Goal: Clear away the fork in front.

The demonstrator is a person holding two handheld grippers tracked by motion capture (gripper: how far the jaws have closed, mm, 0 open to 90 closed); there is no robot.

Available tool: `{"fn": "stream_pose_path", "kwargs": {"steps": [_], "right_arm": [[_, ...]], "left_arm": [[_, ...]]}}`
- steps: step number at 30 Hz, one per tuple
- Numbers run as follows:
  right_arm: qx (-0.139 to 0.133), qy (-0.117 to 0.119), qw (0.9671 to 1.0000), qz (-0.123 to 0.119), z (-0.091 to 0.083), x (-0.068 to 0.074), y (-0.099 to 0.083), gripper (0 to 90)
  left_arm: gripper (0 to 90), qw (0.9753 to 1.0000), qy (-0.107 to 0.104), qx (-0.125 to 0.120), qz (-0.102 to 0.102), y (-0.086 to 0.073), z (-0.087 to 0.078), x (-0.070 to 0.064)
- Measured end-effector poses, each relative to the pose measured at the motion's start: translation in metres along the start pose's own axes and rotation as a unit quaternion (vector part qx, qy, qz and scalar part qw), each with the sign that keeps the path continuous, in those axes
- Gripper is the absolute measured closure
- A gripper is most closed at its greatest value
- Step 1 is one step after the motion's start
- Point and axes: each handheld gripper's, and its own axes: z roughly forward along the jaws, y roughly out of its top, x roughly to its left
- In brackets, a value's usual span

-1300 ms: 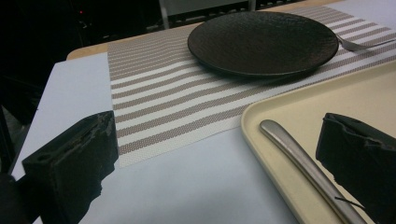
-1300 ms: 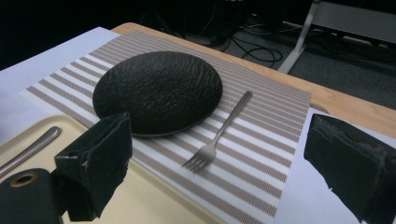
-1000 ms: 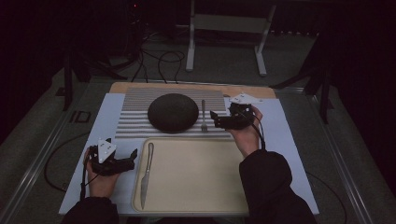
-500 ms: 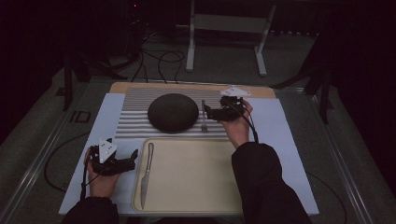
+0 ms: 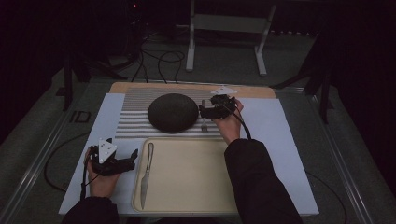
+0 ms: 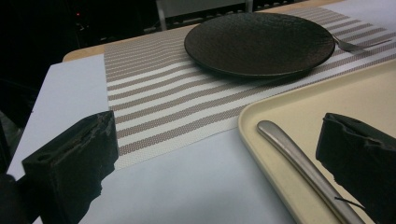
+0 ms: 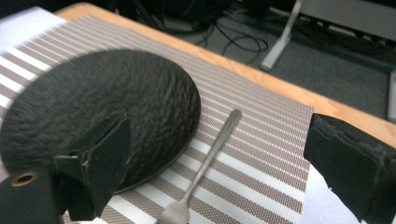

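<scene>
The right gripper (image 5: 204,111) hovers over the fork (image 5: 203,114), which lies on the striped placemat (image 5: 135,116) just beside the dark plate (image 5: 173,112), at the plate's three o'clock side in the high view. In the right gripper view the jaws stand wide apart — one over the plate's (image 7: 93,107) edge, the other over the far side of the placemat (image 7: 261,154) — with the fork (image 7: 205,158) lying between them, handle pointing away, tines toward the camera. Nothing is clamped; whether the jaw tips touch the mat cannot be told.

The left gripper (image 5: 133,156) rests low at about eight o'clock on the table, on the pale sheet (image 5: 280,140) that covers it, just beside the cream tray (image 5: 187,177). Its jaws are spread too, holding nothing. In the left gripper view one jaw sits over the pale sheet (image 6: 196,177) and the other over the tray (image 6: 327,102), with the knife (image 6: 299,163) between them. That knife (image 5: 146,172) lies along the tray's nine o'clock edge, handle toward twelve o'clock.

The plate (image 6: 259,42) sits in the middle of the placemat (image 6: 163,93), which lies at the tray's twelve o'clock side. The fork's tines (image 6: 355,45) peek out beyond the plate's far rim in the left gripper view — apart from the plate, as far as can be seen.
</scene>
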Motion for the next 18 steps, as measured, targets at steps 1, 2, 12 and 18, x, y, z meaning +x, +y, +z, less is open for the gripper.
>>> {"fn": "stream_pose_path", "kwargs": {"steps": [1, 2, 12, 18], "right_arm": [[0.008, -0.002, 1.0, 0.002, 0.004, 0.0, -0.002, 7.9], [0.019, -0.005, 0.9998, 0.005, 0.011, 0.001, -0.005, 7.9], [0.052, -0.019, 0.9984, 0.007, 0.029, -0.001, -0.014, 8.4], [0.069, -0.024, 0.9969, 0.029, 0.038, -0.008, -0.018, 9.1]], "left_arm": [[0.1, 1.0, -0.001, 0.0, 0.001, 0.0, 0.0, 0.0], [0.1, 1.0, -0.001, 0.0, 0.002, 0.0, 0.0, 0.0], [0.1, 1.0, -0.003, -0.002, -0.001, 0.0, 0.0, 0.0], [0.1, 1.0, -0.002, -0.004, -0.003, 0.0, -0.001, 0.001]]}}
